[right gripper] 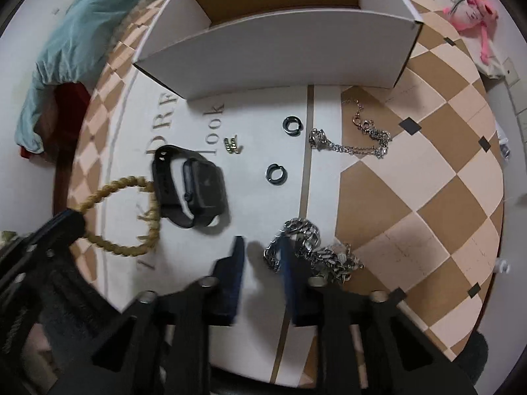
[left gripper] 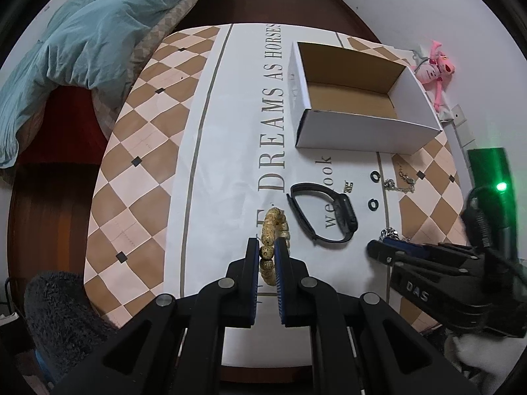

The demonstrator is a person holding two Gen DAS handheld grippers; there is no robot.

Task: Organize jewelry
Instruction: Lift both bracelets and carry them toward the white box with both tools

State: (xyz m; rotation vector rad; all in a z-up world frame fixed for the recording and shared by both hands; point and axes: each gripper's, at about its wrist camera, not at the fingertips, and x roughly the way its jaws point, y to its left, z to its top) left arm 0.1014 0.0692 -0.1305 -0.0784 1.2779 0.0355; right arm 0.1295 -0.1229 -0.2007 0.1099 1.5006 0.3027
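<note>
- Gripping the bead bracelet [left gripper: 275, 230] on the tabletop [left gripper: 230, 131], the left hand-held gripper [left gripper: 266, 250] pinches just one bead; it could slip out.
- Right hand-held gripper [right gripper: 262, 250] stands open beside the silver chain [right gripper: 306, 247], holding nothing; loose links may snag.
- Box [left gripper: 359, 98] sits empty.

The cloth [left gripper: 138, 125] has brown and pale pink diamonds with small black squares, and a white middle with grey letters. The box [left gripper: 355, 131] at 1 o'clock is white outside, brown inside. The beads [left gripper: 273, 227] are tan with dark dots. The watch [right gripper: 194, 187] is black. The chain [right gripper: 306, 250] is silver. The toy [left gripper: 434, 65] is pink. The blanket [left gripper: 82, 33] is teal.
</note>
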